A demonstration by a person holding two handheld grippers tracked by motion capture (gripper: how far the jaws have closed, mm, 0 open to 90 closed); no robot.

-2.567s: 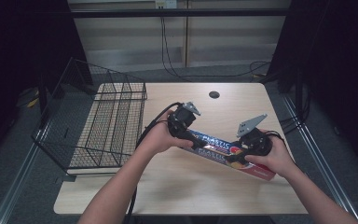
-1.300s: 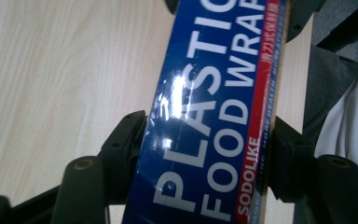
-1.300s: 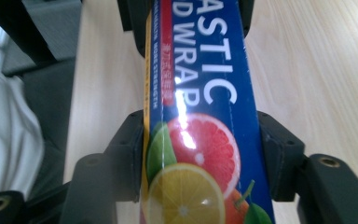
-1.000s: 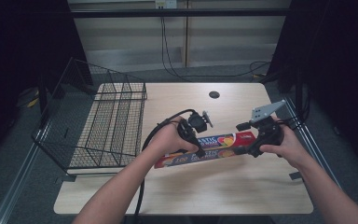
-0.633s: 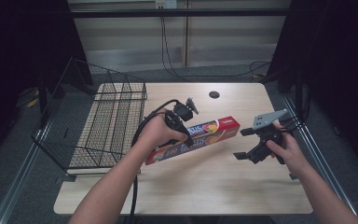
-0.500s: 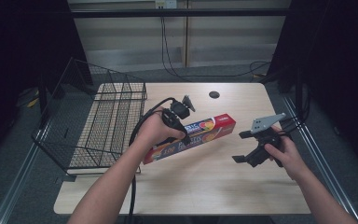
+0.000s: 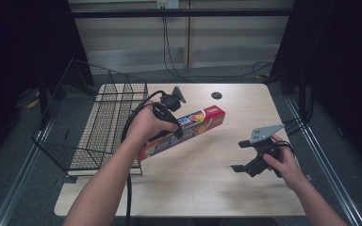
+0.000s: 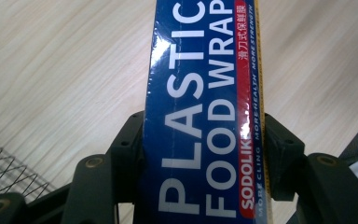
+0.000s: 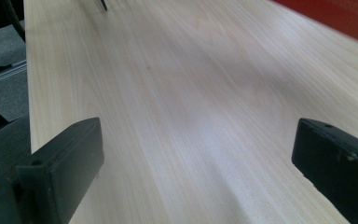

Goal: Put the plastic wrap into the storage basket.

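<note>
Left gripper clamped on a box of plastic food wrap; right gripper apart from it, jaws wide and empty.

At the left of the table (image 7: 202, 183) stands a black wire basket (image 7: 99, 122), its side panel folded outward past the table edge. Just right of it, the left gripper (image 7: 172, 123) holds the plastic food wrap box (image 7: 202, 118) off the tabletop, the box tilted with its red end higher and toward the table's middle and its lower end beside the basket. In the left gripper view both black jaws press against the long sides of the box, blue printed face toward the camera. A dark round hole (image 7: 217, 95) sits near the far edge. At the right, the right gripper (image 7: 239, 156) hovers low over bare wood, well apart from the box, its jaws spread wide with nothing between them.
</note>
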